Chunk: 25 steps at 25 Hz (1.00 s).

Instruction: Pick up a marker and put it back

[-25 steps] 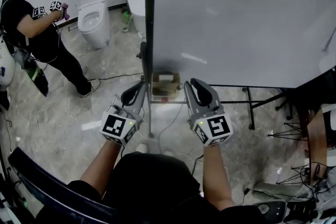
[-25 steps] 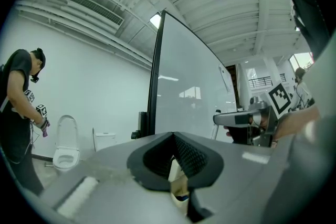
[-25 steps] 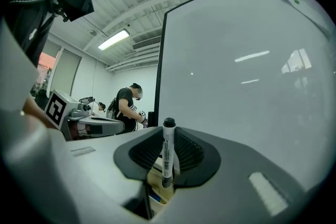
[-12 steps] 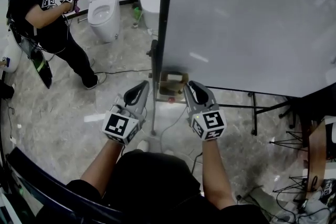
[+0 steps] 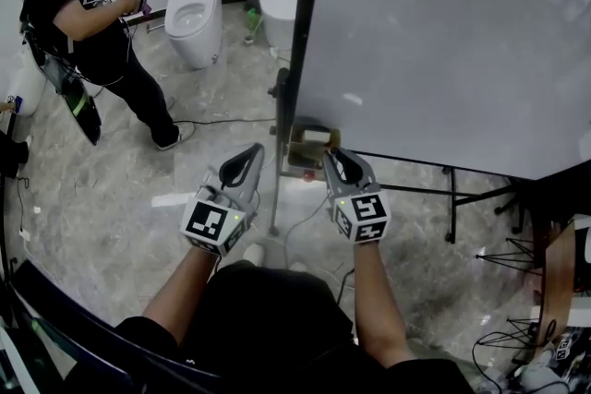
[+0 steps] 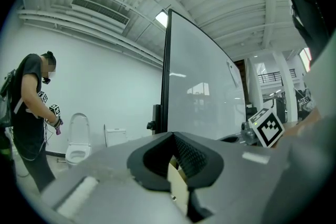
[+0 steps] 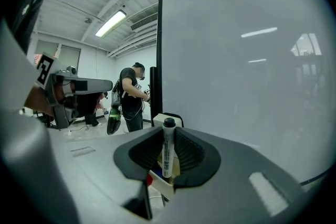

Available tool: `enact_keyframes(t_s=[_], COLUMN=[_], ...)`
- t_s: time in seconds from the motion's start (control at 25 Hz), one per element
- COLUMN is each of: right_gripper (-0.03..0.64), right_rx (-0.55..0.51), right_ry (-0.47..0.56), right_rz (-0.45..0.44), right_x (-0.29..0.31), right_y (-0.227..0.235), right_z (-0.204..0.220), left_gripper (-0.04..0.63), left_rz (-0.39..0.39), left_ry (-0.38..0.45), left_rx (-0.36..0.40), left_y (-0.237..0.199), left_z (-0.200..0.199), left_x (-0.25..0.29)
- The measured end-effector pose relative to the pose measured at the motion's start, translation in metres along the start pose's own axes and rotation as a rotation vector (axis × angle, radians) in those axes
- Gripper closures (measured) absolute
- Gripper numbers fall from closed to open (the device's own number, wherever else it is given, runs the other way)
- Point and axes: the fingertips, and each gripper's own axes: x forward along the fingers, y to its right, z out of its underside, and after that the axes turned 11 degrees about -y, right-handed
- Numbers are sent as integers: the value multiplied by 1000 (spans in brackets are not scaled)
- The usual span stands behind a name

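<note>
Both your arms reach toward the whiteboard over marble floor; right gripper clamps an upright marker, left gripper closed, empty.

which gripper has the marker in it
The right gripper: a white marker with a black cap stands upright, clamped between its jaws. The left gripper holds nothing.

White marker, black cap, upright, clamped
</note>
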Motion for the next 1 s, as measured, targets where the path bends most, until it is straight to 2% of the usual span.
enact_keyframes(t_s=[0.48,0.76,1.0], right_gripper=[541,534,525], right_rx=[2,-2,26], right_ry=[-56,-70,-66], right_rz=[7,49,77], right_x=[9,7,5], right_y=[1,10,22], right_z=[15,20,23], left_gripper=[592,592,592], left_rz=[15,11,30], left_ry=[6,4,-42], left_rx=[11,-2,6], left_y=[1,0,2], left_z=[-6,-1,1], left_x=[3,6,9])
